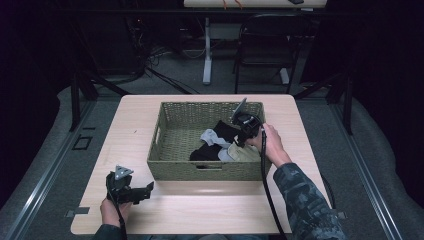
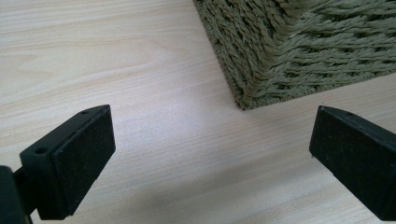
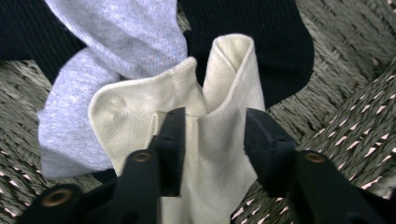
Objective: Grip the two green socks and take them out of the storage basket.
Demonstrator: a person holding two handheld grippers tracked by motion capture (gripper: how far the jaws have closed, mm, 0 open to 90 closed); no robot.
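The right gripper [image 3: 212, 140] pinches the cream sock [image 3: 215, 84] in the basket [image 1: 172, 167]. The left gripper [image 2: 210, 158] is wide apart, holding nothing.

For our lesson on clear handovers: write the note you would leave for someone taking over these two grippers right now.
Right gripper: down inside the woven basket, jaws set around a raised fold of the cream sock; whether the pads already press on it is unclear.
Left gripper: open, nothing between the jaws, low over the table by the basket's near left corner.
Things: cream sock, grey sock and black cloth lie piled in the basket's right half.
Done: nothing is out of the basket.
Left: probably finish the grip, lift the cream sock out, then deal with the rest.
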